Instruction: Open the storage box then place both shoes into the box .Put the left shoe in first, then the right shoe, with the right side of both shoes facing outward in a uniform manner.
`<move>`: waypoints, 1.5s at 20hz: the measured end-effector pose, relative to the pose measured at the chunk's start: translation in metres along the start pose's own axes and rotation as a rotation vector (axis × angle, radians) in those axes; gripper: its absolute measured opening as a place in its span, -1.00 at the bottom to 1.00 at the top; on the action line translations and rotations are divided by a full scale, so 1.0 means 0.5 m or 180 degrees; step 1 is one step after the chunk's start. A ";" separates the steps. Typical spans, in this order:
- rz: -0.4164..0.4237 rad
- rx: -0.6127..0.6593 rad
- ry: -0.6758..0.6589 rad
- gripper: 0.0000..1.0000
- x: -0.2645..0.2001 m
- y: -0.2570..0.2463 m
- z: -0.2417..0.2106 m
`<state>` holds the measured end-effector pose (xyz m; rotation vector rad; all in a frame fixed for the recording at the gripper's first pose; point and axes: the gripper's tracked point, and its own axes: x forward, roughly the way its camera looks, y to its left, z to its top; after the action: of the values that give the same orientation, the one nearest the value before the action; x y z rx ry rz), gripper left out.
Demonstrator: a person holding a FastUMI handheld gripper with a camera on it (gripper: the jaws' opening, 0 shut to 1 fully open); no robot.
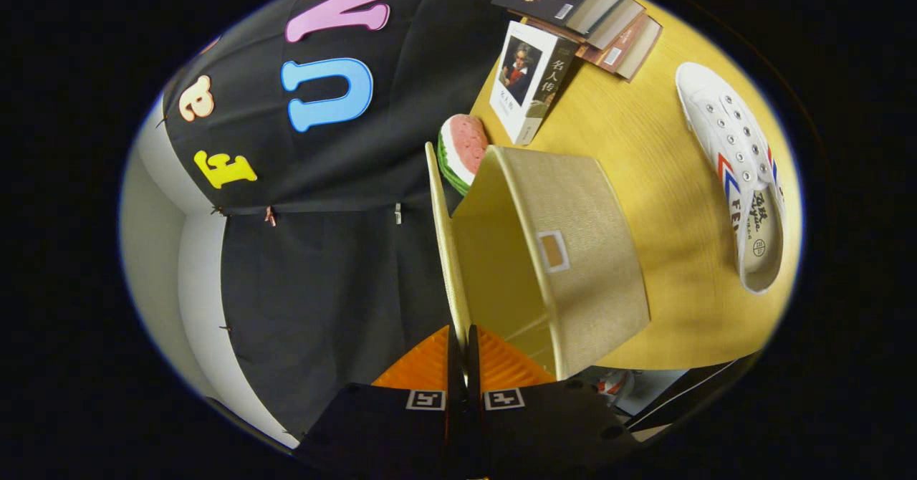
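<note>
My view is rolled sideways, so the yellow wooden table [645,179] stands on end. A beige fabric storage box [580,251] sits just ahead of my fingers, with a small tan label on its side. Its lid [445,251] is lifted away from the box mouth, and the yellowish inside shows. My gripper [463,351] is shut on the lid's near edge, which runs straight out from between both fingers. One white sneaker [741,179] with red and blue stripes lies on the table beyond the box, its opening toward the near table edge.
A watermelon-slice toy [464,147] sits behind the box. Beyond it lies a white book [531,82] with a portrait, and a stack of dark books [584,14] sits farther off. The booth's black cloth wall hangs past the lid.
</note>
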<state>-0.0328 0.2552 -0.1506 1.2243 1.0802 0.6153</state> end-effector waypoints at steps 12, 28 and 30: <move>0.0287 -0.1174 0.0457 -0.90 0.217 0.268 -0.151; -0.0080 -0.1661 0.0501 0.49 0.477 0.248 -0.246; -0.0140 -0.1812 0.0323 0.93 0.451 0.276 -0.183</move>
<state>-0.0016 0.5262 -0.0894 0.6792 0.9232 0.8851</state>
